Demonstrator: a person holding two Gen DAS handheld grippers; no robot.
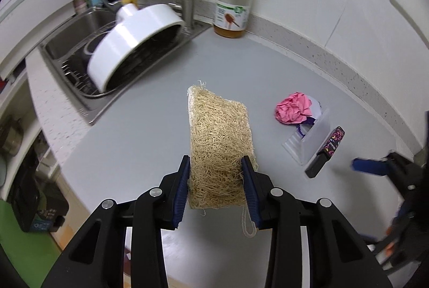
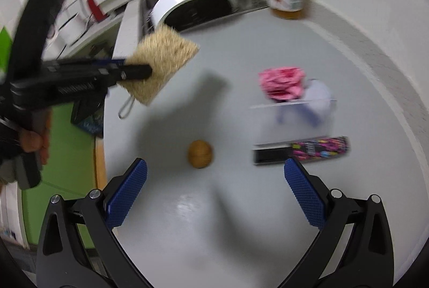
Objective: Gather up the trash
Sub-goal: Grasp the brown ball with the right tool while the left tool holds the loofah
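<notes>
Gripping straw-coloured, fibrous loofah pad [image 1: 218, 143] — left tongs [image 1: 215, 180]

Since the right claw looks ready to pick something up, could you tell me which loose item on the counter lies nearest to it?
The small brown round object, alone just ahead of the open right claw; the pink crumpled paper and patterned black wrapper lie farther right.
</notes>
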